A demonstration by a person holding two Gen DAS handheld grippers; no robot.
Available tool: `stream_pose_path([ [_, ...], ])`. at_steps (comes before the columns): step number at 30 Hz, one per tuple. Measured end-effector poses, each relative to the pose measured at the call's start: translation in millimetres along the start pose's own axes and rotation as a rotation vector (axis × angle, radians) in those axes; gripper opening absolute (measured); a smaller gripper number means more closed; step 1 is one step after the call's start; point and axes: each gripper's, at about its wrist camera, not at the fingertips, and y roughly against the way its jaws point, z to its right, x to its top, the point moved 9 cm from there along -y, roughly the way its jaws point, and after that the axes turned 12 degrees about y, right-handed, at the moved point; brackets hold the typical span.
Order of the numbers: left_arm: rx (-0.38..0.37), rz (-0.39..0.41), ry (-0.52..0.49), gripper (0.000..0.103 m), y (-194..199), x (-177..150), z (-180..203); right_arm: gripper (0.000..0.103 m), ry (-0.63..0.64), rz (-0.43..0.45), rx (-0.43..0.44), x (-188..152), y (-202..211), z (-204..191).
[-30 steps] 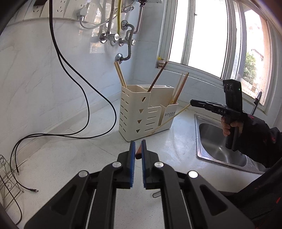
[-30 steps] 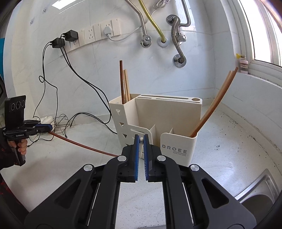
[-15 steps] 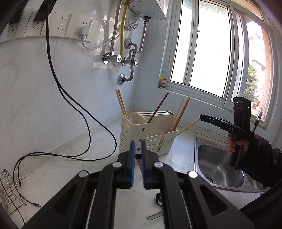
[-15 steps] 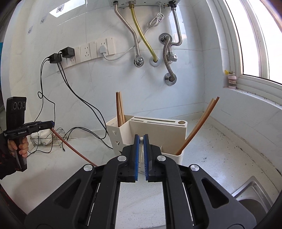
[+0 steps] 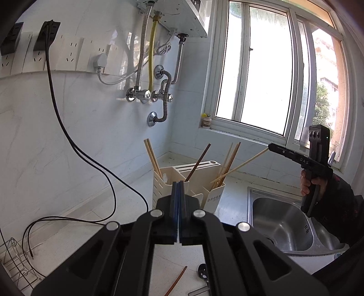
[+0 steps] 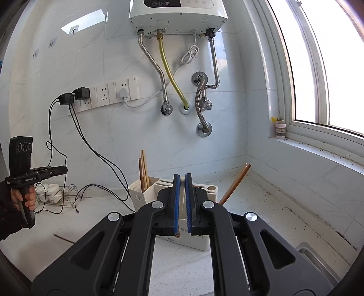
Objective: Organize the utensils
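A cream utensil holder [image 5: 159,189] [image 6: 141,193] stands on the white counter with chopsticks in its compartments: a pale pair [image 5: 151,157], a dark one [image 5: 199,161] and several more [image 5: 229,159]. My left gripper [image 5: 178,183] [image 6: 66,169] hangs above the counter, its jaws closing until the pads touch, with nothing between them. A brown chopstick [image 5: 176,282] [image 6: 63,238] lies loose on the counter below it. My right gripper [image 5: 269,145] [image 6: 182,176] is shut on a pale chopstick [image 5: 241,165] that slants down to the holder's front compartment. I cannot tell whether its tip is inside.
A steel sink [image 5: 284,218] lies right of the holder. A wire rack [image 6: 56,195] with bowls stands at the left, and black cables [image 5: 109,182] trail across the counter. The water heater [image 6: 177,9] and its hoses hang above. A small bottle [image 6: 280,127] stands on the sill.
Both grippers rose. The brown chopstick left my left gripper and now lies on the counter, and the left pads came together. The right gripper lifted the pale chopstick off the counter.
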Motion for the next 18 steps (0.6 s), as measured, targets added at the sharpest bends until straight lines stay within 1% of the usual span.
stream_pose_path([
  [6, 0.066, -0.086, -0.031, 0.000, 0, -34, -23, 0.005, 0.002, -0.005, 0.014, -3, -4, -5],
  [8, 0.110, -0.106, -0.042, 0.000, 1, -45, -35, 0.005, 0.011, -0.011, 0.009, -5, -6, -7],
  [13, 0.163, -0.171, 0.006, 0.000, 2, -68, -65, 0.005, -0.002, -0.023, 0.011, -8, -11, -6],
  [14, 0.174, -0.181, 0.010, 0.001, 2, -73, -70, 0.005, -0.004, -0.025, 0.010, -9, -12, -5],
  [16, 0.192, -0.209, 0.011, 0.009, 1, -83, -81, 0.005, -0.011, -0.032, 0.010, -11, -15, -5],
  [17, 0.208, -0.224, 0.008, 0.017, 0, -87, -87, 0.005, -0.011, -0.036, 0.008, -12, -16, -4],
  [18, 0.229, -0.232, 0.005, 0.022, 1, -91, -94, 0.005, -0.015, -0.037, 0.013, -13, -16, -4],
])
